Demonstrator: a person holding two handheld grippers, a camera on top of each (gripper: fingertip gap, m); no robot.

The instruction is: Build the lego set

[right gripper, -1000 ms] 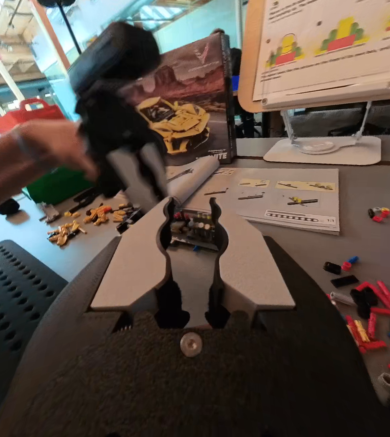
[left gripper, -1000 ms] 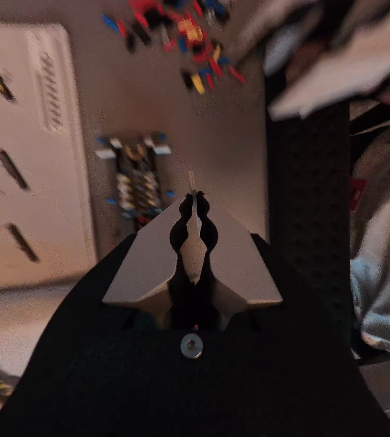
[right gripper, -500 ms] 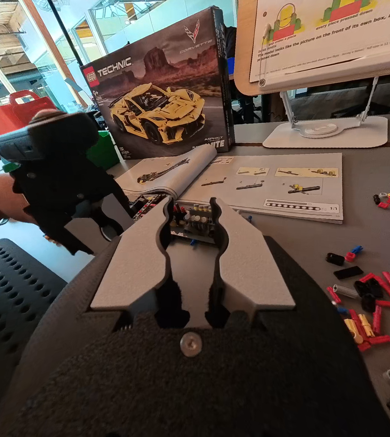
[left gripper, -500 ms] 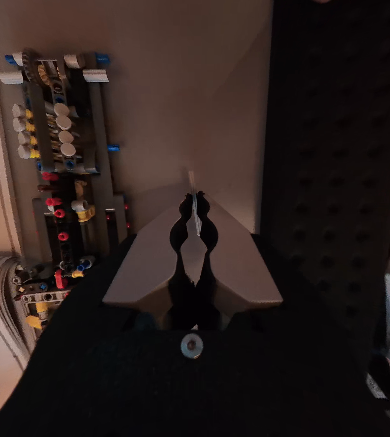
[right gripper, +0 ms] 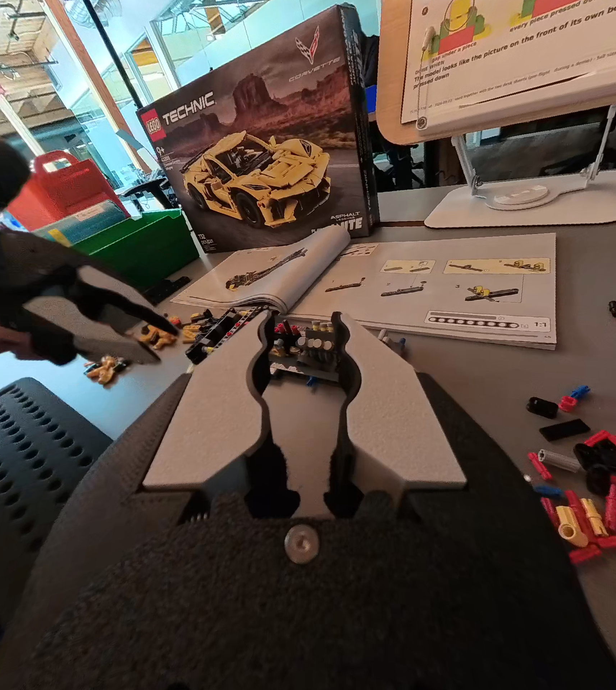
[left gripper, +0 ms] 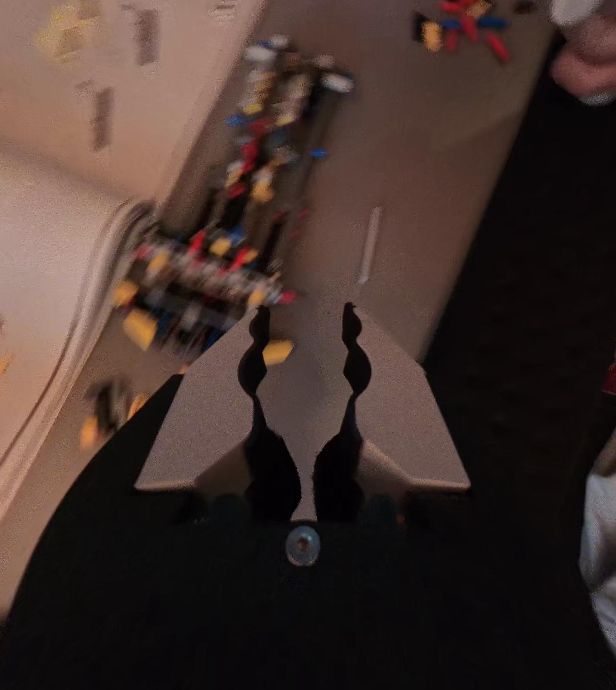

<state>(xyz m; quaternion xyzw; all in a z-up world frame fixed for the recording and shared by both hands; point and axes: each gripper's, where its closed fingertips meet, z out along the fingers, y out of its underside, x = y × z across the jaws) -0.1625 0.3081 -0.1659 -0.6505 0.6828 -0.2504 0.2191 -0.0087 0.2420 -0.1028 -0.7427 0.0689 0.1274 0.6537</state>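
The partly built Lego chassis (right gripper: 306, 349) lies on the grey table in front of the open instruction booklet (right gripper: 411, 283). It shows blurred in the left wrist view (left gripper: 261, 179). My right gripper (right gripper: 302, 321) is open and empty, just short of the chassis, which shows between its jaws. My left gripper (left gripper: 304, 310) is open and empty. A thin light-grey rod (left gripper: 369, 246) lies on the table just beyond it. In the right wrist view the left gripper (right gripper: 160, 345) hangs low over small yellow pieces (right gripper: 157, 338) left of the chassis.
The Lego set box (right gripper: 261, 149) stands behind the booklet. Loose red, black, blue and yellow pieces (right gripper: 597, 485) lie at the right. More yellow pieces (right gripper: 104, 369) lie at the left. A green bin (right gripper: 138, 242), a sheet stand (right gripper: 523, 201) and a black chair (right gripper: 18, 448) surround the table. My right tips are about 15 cm from the thin light-grey rod (left gripper: 369, 246), my left tips only 7 cm.
My left gripper has opened and let go of the thin grey rod, which now lies on the table. It has swung toward the chassis's left end. The right gripper stayed open and nearly still.
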